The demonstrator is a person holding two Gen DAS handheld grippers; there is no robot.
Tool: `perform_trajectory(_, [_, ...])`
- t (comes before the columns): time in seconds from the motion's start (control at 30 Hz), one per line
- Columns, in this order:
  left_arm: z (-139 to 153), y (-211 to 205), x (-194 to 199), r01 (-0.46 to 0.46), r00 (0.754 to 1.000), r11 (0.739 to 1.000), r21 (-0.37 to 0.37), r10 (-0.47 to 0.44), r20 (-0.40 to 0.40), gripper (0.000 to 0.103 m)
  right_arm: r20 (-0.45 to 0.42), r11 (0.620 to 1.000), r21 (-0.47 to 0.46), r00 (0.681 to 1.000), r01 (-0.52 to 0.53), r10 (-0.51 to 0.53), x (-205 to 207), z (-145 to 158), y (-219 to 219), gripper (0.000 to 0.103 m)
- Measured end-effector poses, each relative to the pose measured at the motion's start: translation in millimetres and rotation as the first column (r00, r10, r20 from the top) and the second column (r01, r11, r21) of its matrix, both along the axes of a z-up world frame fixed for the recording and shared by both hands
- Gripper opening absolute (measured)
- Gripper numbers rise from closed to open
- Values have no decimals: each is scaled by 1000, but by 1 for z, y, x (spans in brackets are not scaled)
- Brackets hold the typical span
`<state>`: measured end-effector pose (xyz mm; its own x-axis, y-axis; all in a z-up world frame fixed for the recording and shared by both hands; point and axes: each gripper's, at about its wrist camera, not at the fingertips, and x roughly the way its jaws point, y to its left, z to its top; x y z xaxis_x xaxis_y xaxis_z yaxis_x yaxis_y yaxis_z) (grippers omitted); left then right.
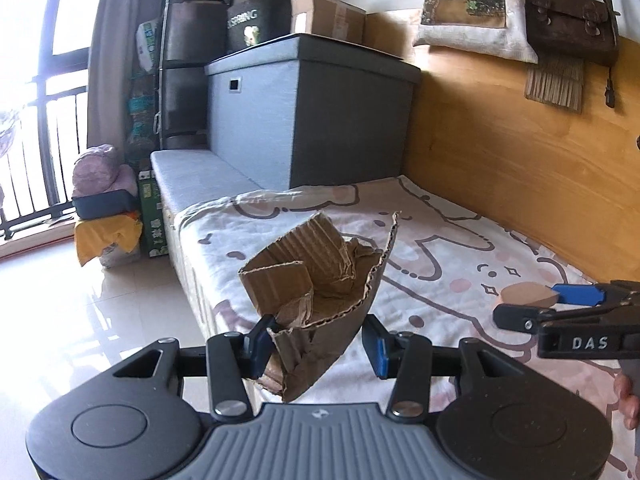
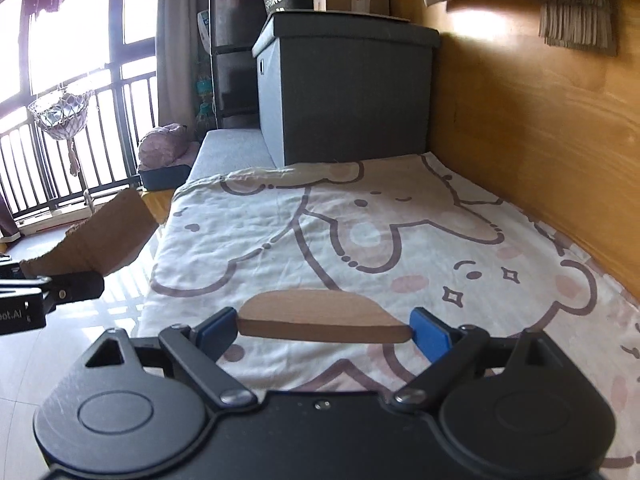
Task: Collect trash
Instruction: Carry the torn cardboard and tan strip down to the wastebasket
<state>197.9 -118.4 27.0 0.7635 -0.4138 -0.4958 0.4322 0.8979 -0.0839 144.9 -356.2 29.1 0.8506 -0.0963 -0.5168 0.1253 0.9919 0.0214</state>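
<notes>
My left gripper (image 1: 320, 346) is shut on a torn, crumpled piece of brown cardboard (image 1: 320, 276), held above the near edge of the bed. The same cardboard (image 2: 100, 236) shows at the left of the right wrist view, over the floor. My right gripper (image 2: 324, 334) is shut on a flat oval piece of light wood (image 2: 320, 316), its blue pads (image 2: 218, 330) pressing on both ends, wide apart. In the left wrist view that gripper (image 1: 560, 300) reaches in from the right with the wood piece (image 1: 528, 294) above the sheet.
A bed with a cartoon bear sheet (image 2: 360, 232) lies below both grippers. A grey storage box (image 1: 312, 112) stands at its far end with a cardboard carton (image 1: 328, 16) on top. A wooden wall panel (image 1: 520, 168) runs along the right. Glossy tiled floor (image 1: 80, 320) and balcony railing (image 2: 60, 152) lie left.
</notes>
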Motion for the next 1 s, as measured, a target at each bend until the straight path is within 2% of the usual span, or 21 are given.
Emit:
perform_trajectory(0.23, [4, 22, -20, -42, 999, 999, 3, 42, -6, 48, 18, 1000, -6, 1000, -3, 3, -21, 10, 17, 93])
perform_trajectory(0.5, [5, 59, -33, -101, 995, 995, -13, 101, -19, 48, 3, 999, -15, 1000, -30, 30, -27, 7, 46, 93])
perform_trajectory(0.73, [-2, 98, -35, -161, 986, 987, -12, 161, -45, 48, -23, 997, -8, 997, -76, 76, -20, -1, 80, 93])
perform_trajectory(1.0, [-23, 147, -26, -237, 967, 972, 3, 236, -97, 48, -66, 988, -7, 985, -157, 157, 1, -14, 131, 93])
